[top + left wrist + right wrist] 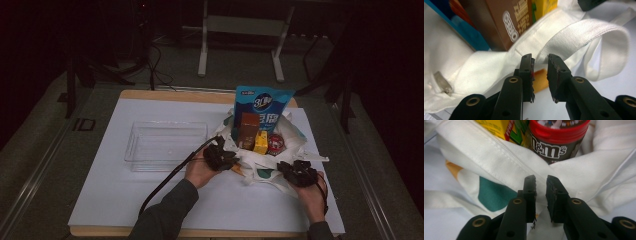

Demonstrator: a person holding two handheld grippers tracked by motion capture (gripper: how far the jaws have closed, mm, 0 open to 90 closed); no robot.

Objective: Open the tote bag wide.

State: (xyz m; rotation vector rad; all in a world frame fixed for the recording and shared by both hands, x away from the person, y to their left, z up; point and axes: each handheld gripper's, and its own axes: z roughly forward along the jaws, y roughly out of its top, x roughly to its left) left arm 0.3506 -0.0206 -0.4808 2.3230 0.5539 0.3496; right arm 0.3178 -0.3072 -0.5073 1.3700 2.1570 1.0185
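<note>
A white cloth bag (260, 162) with teal and orange patches lies open on the white board. In it stand a blue pouch (262, 102), a brown Oreo box (247, 130), a yellow box (260, 142) and a red-lidded M&M's tub (275, 144). My left gripper (220, 156) is at the bag's near left rim. In the left gripper view its jaws (541, 58) stand a narrow gap apart just below the bag's hem (486, 67) and strap (579, 32). My right gripper (295, 170) is at the near right rim. Its jaws (541, 180) are narrowly apart against the bag's fabric (499, 160), below the tub (554, 145).
A clear plastic tray (165, 142) sits on the board (125, 200) left of the bag, close to my left hand. Black cables trail from both grippers toward the near edge. A metal stand (240, 30) is on the floor beyond the table.
</note>
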